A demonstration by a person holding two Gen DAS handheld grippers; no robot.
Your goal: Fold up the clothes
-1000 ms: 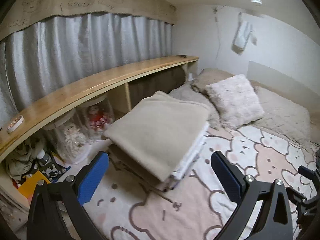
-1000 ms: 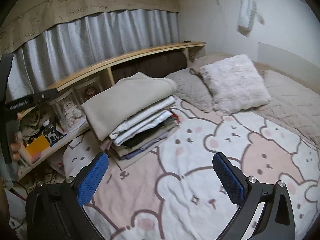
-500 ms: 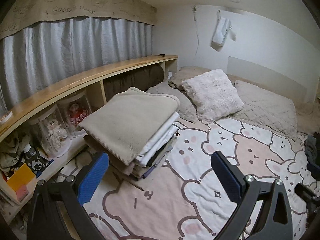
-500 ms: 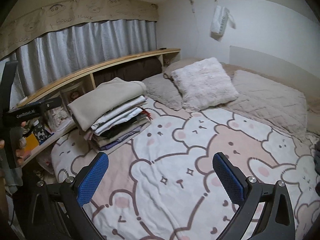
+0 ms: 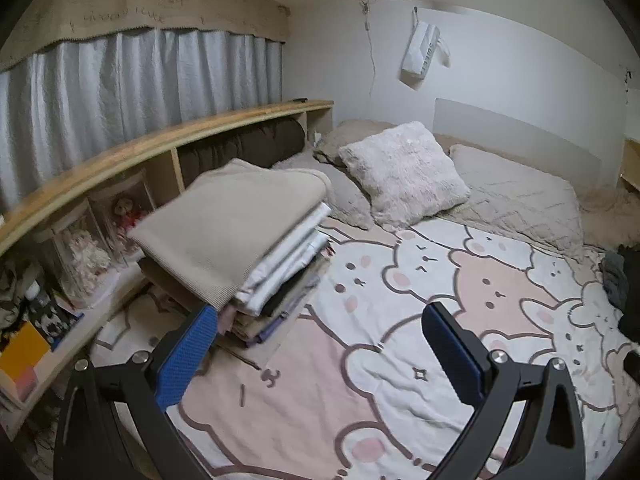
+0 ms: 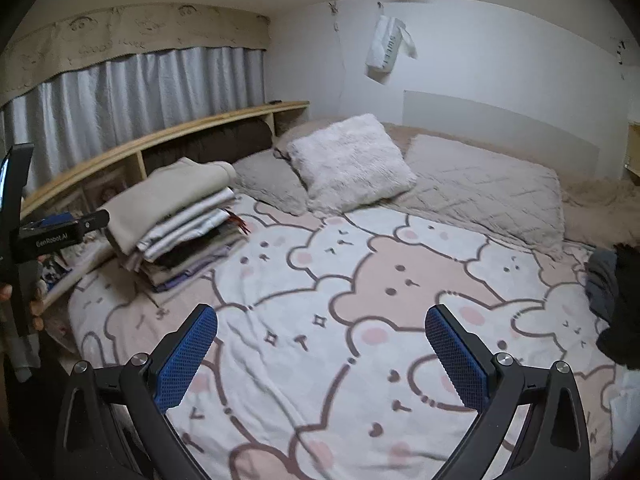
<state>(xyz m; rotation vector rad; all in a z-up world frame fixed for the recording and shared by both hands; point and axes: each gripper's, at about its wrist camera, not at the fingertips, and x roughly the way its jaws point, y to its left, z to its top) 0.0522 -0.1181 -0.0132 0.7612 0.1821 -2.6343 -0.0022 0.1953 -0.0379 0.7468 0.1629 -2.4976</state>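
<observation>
A stack of folded clothes [image 5: 248, 240] with a beige top layer sits on the bear-print blanket [image 5: 400, 360] at the bed's left side; it also shows in the right wrist view [image 6: 176, 216]. A heap of dark unfolded clothes [image 6: 616, 296] lies at the bed's right edge, and shows in the left wrist view [image 5: 624, 288]. My left gripper [image 5: 320, 348] is open and empty, above the blanket just right of the stack. My right gripper [image 6: 320, 352] is open and empty over the blanket's middle. The left gripper's body [image 6: 60, 232] shows at the far left.
A wooden headboard shelf [image 5: 120, 160] with dolls and clutter runs along the left under grey curtains. A fluffy pillow [image 5: 404, 172] and quilted beige pillows [image 5: 520, 200] lie at the bed's far end. A white bag [image 5: 420, 52] hangs on the wall.
Both grippers have drawn back from the folded stack and swung right, so more of the bed and the dark clothes heap at the right came into view. Both stay open.
</observation>
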